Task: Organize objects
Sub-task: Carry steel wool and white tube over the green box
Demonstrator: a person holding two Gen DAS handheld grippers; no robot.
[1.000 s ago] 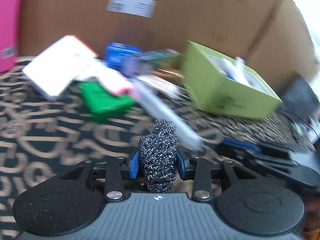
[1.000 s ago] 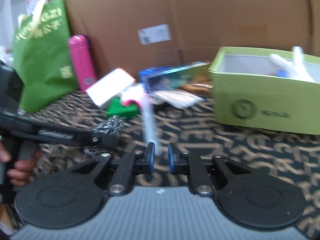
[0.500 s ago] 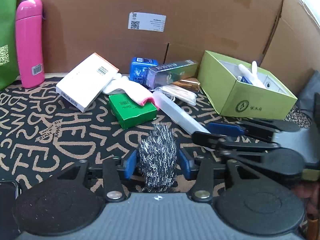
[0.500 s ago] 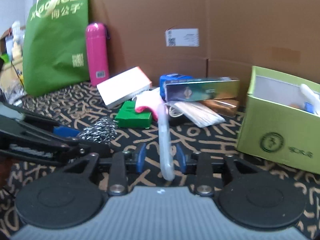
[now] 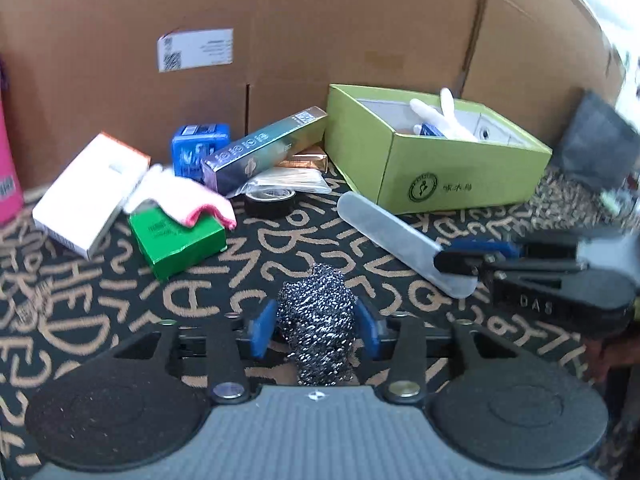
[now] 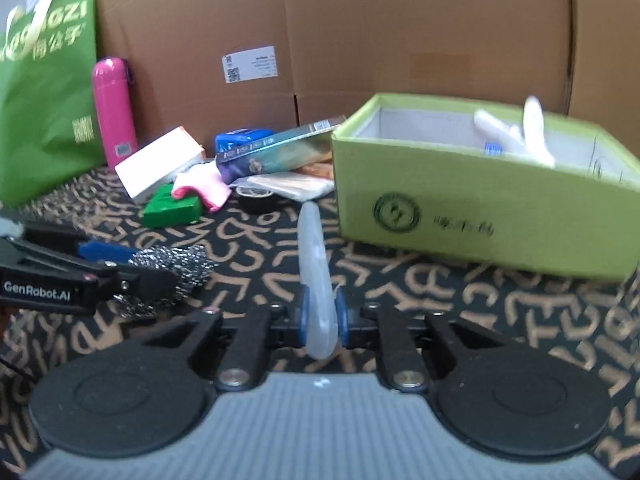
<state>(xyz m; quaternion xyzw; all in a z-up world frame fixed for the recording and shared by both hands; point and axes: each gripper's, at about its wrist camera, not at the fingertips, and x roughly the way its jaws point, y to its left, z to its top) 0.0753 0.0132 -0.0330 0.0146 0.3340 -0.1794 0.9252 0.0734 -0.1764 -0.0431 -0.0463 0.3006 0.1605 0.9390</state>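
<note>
Left gripper (image 5: 316, 330) — my blue pads clamp a steel wool scourer (image 5: 317, 320) above the patterned mat (image 5: 100, 292). Right gripper (image 6: 320, 316) — narrow, pinching a translucent case (image 6: 316, 280) near the green box (image 6: 480, 216).

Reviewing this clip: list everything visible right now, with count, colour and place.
steel wool scourer: 1, silver, between the left gripper's fingers
translucent case: 1, frosted white, in the right gripper
open box: 1, lime green, right; white items inside
small box: 1, green, left of centre
cloth: 1, pink and white, on the small box
flat box: 1, white, left
blue pack: 1, at the cardboard
long carton: 1, metallic teal, centre
tape roll: 1, black
flask: 1, pink, upright
bag: 1, green, far left
cardboard wall: brown, behind
left gripper: 1, black, blue pads
right gripper: 1, black, blue pads
</note>
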